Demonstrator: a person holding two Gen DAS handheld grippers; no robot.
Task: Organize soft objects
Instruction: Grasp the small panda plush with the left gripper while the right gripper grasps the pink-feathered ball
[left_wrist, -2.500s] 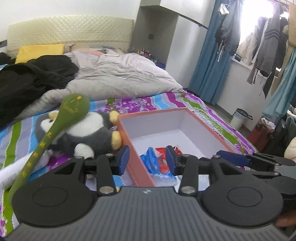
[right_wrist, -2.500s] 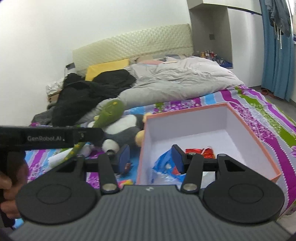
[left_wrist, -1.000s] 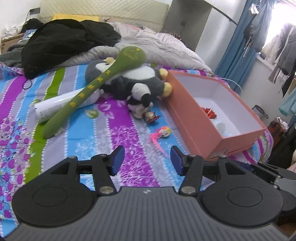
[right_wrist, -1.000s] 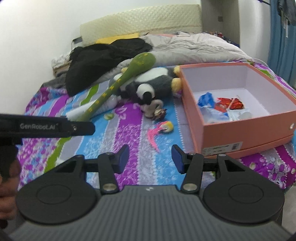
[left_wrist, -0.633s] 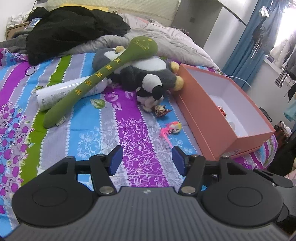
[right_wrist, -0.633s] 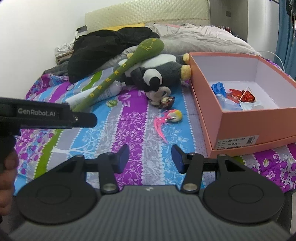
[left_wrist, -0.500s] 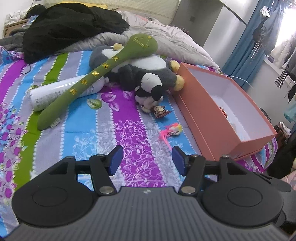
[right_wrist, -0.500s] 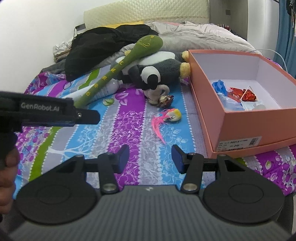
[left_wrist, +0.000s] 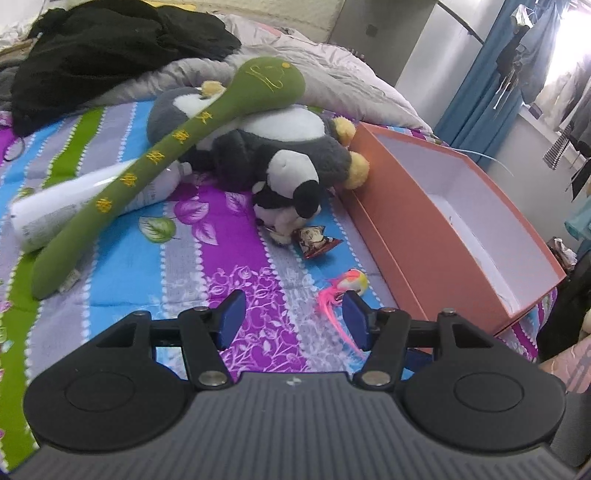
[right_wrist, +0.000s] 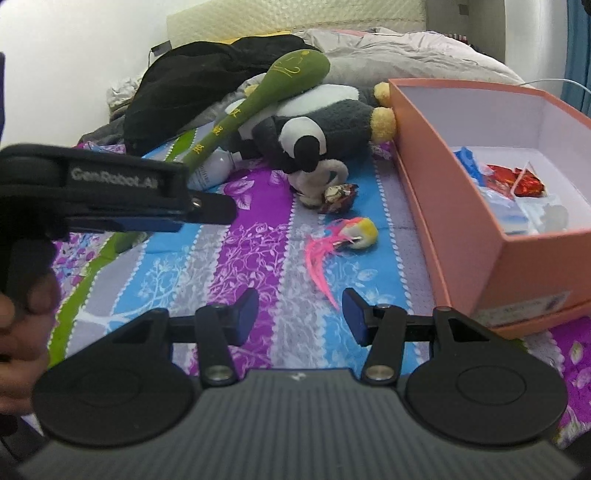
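Note:
A grey and white plush penguin (left_wrist: 280, 147) (right_wrist: 325, 122) lies on the striped bedsheet beside the salmon box (left_wrist: 391, 206) (right_wrist: 436, 192). A long green plush stick (left_wrist: 155, 162) (right_wrist: 258, 99) leans across it. A small pink-feathered yellow toy (left_wrist: 349, 282) (right_wrist: 354, 230) and a dark snack packet (left_wrist: 316, 240) (right_wrist: 340, 195) lie in front. My left gripper (left_wrist: 293, 319) is open above the sheet, just short of the feathered toy. My right gripper (right_wrist: 301, 315) is open too, nothing between its fingers. The left tool (right_wrist: 110, 192) shows at the right view's left side.
A white bottle (left_wrist: 74, 206) lies under the green stick. Black clothing (left_wrist: 110, 55) and a grey duvet (left_wrist: 332, 77) cover the far bed. The box holds blue and red wrappers (right_wrist: 506, 177). A hand (right_wrist: 22, 317) grips the left tool.
Both grippers have come forward and down towards the sheet, so the penguin, feathered toy and box look larger and nearer. Jaw openings look unchanged.

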